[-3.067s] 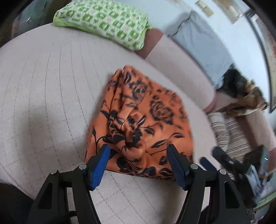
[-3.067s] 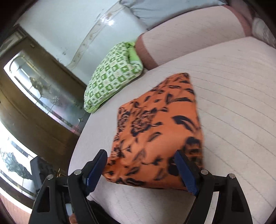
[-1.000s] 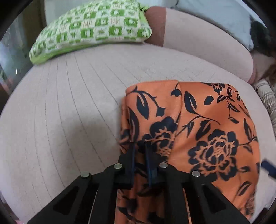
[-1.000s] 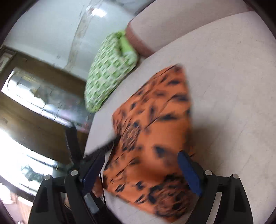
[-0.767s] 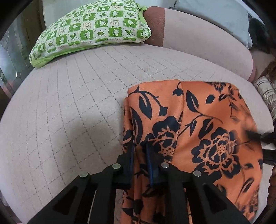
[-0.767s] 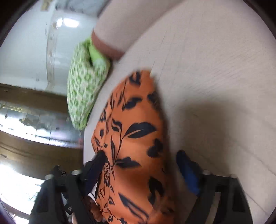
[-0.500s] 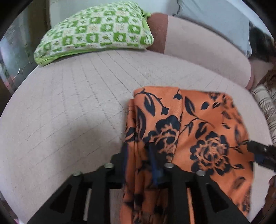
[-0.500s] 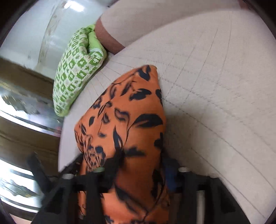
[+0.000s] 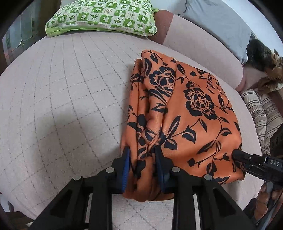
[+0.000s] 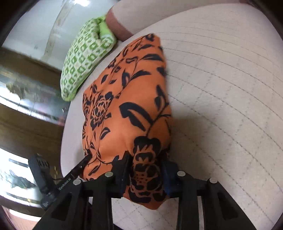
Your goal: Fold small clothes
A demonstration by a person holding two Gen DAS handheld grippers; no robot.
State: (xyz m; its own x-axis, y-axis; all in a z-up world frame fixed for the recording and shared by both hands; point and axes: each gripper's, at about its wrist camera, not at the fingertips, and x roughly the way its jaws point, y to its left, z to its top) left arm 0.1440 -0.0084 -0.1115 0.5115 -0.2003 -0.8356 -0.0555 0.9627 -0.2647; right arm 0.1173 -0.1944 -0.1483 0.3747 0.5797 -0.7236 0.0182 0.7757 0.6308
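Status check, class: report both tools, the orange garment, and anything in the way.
Left tool shut on orange floral garment, near edge. Right tool shut on the other near corner. Garment bunched on quilted sofa seat. Green pillow behind, apart from the garment.

1. One orange floral garment.
2. Two claws: left claw, right claw.
3. One green checked pillow.
4. One grey cushion.
5. One striped cloth.
6. One quilted sofa seat.
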